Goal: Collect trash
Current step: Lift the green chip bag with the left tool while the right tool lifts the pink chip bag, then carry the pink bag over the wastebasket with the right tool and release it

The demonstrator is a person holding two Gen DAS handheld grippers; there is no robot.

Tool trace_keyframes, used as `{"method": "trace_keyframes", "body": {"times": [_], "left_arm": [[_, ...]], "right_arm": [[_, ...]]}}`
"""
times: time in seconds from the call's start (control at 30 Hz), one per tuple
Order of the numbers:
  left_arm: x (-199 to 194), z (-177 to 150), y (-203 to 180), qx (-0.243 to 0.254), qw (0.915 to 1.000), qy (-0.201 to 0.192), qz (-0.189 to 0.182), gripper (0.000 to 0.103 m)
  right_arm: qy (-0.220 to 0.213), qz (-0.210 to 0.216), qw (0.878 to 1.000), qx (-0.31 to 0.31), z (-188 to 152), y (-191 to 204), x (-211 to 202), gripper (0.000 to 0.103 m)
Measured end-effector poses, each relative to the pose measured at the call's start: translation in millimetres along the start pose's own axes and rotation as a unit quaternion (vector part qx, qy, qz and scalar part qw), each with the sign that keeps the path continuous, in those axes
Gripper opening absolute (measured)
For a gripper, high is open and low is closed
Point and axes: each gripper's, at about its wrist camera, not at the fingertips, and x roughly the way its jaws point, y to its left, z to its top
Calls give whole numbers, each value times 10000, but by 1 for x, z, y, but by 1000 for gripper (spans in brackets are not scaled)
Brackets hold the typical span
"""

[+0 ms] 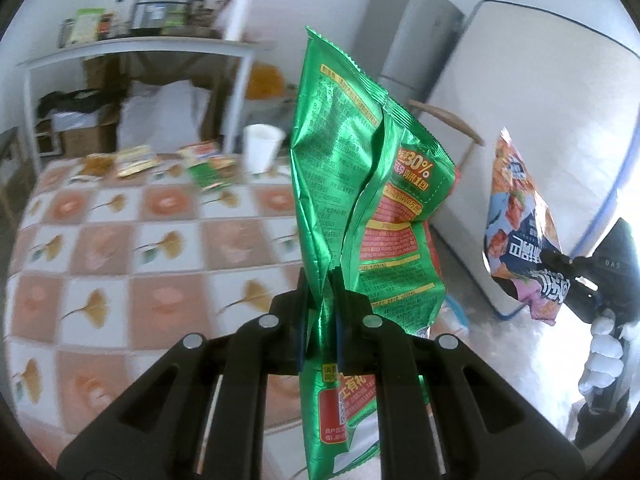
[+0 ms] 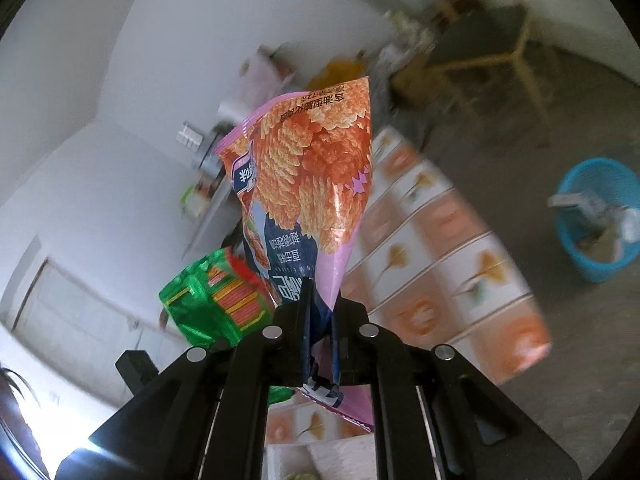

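Holding wrappers: left gripper (image 1: pixel 322 304) clamps the green bag (image 1: pixel 352 168), right gripper (image 2: pixel 320 320) clamps the orange bag (image 2: pixel 308 184). Neither has reached the blue bin (image 2: pixel 592 216); more wrappers (image 1: pixel 160 160) lie on the table (image 1: pixel 120 240).

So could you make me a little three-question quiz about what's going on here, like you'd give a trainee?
1. True or false: the left gripper is shut on the green bag.
2. What does the right gripper hold? A) a cup B) an orange snack bag C) nothing
3. Fill in: on the floor beyond the table stands a blue ____ with rubbish already in it.

Key
1. True.
2. B, the orange bag.
3. Basket.

Bonus fact: a white cup and several wrappers are on the table, uncollected.
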Motion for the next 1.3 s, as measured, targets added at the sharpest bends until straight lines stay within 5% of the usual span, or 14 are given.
{"method": "trace_keyframes", "body": {"times": [0.23, 0.5, 0.7, 1.03, 1.2, 1.27, 1.3], "left_arm": [[40, 15, -62, 318, 9970, 115, -693, 9], [99, 8, -116, 355, 9927, 527, -1026, 9], [142, 4, -154, 615, 9895, 810, -1023, 9], [199, 8, -180, 911, 9850, 1144, -920, 9], [225, 9, -190, 1054, 9824, 1287, -847, 9], [233, 8, -196, 1113, 9809, 1349, -849, 9], [236, 8, -200, 1146, 9803, 1363, -852, 9]], "right_arm": [[-1059, -817, 9900, 457, 18, -62, -95, 8], [-1245, -1431, 9753, 1130, 18, -150, -113, 8], [-1014, -2186, 9619, 1292, 35, -220, -87, 8], [-272, -3359, 9331, 1258, 67, -328, 24, 9], [169, -4135, 9048, 1002, 72, -375, 81, 18], [195, -4081, 9070, 1019, 71, -382, 88, 20], [107, -3968, 9121, 1024, 70, -381, 87, 31]]}}
